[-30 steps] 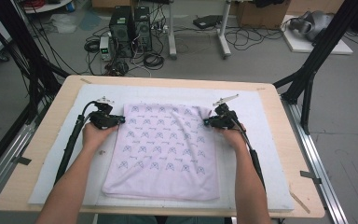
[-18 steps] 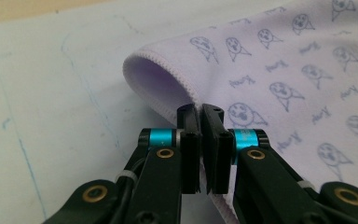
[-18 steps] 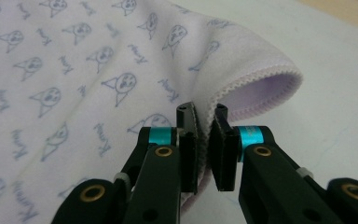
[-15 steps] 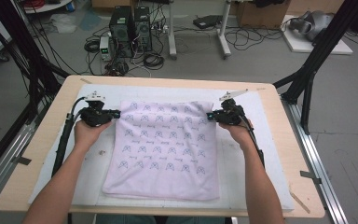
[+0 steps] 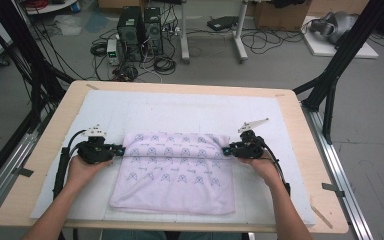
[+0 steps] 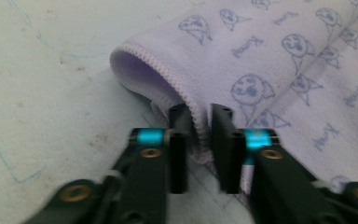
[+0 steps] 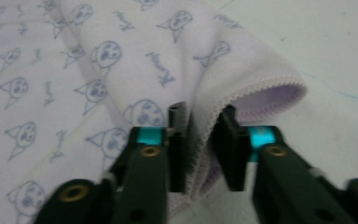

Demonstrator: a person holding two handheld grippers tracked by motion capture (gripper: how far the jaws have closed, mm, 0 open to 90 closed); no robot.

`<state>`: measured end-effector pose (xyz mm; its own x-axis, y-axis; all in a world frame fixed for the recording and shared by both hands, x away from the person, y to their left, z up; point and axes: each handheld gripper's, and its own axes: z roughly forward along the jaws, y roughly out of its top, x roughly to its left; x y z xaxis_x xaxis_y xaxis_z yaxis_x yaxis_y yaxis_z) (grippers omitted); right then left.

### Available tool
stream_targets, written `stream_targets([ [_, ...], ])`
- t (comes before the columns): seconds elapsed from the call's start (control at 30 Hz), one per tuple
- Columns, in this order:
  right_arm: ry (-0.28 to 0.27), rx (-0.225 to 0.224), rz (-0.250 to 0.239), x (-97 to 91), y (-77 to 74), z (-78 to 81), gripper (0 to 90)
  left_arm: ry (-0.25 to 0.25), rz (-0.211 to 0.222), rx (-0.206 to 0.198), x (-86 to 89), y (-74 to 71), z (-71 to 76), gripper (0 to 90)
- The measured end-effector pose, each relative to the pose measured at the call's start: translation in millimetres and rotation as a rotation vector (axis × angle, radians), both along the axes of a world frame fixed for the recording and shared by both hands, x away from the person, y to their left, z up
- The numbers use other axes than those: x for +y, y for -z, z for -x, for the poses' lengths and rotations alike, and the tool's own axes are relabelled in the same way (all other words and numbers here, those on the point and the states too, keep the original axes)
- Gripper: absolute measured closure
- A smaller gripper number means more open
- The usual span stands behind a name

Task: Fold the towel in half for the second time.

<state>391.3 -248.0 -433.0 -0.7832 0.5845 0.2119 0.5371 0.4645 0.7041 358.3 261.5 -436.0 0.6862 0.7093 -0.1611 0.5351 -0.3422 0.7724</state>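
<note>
High view: even, diffuse overhead light, moderately bright, with no hard shadows on the tabletop [image 5: 45, 150]; only faint soft shade lies beneath the forearms. The white mat [image 5: 190, 107] reads slightly washed out but without glare. The picture is soft and somewhat coarse, and straight edges bow mildly toward the corners. Left and right gripper views: the black jaws in the foreground are out of focus and blurred, while the printed lilac towel [image 6: 279, 51] just beyond them is somewhat sharper; its far parts soften again. The towel's rolled fold holds a dim violet shadow inside.
</note>
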Motion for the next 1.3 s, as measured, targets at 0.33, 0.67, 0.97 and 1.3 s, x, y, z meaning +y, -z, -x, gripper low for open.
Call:
stream_targets([
  [0.33,0.093,-0.072,0.009,-9.3,-31.5,-14.2,43.2,-0.062,-0.009,-0.058,-0.9,-31.4,-19.7,38.4],
  [0.67,0.082,0.015,0.093,19.9,-16.1,-51.2,41.6,-0.034,-0.024,0.055,-19.8,-13.4,-56.8,50.7],
  [0.97,-0.012,-0.015,0.061,23.0,-27.5,-33.7,83.8,0.015,0.016,-0.025,-10.6,-29.6,-37.1,85.5],
  [1.3,-0.097,-0.176,-0.043,6.3,-72.0,38.9,80.9,0.08,0.085,-0.173,11.0,-52.6,43.0,73.3],
])
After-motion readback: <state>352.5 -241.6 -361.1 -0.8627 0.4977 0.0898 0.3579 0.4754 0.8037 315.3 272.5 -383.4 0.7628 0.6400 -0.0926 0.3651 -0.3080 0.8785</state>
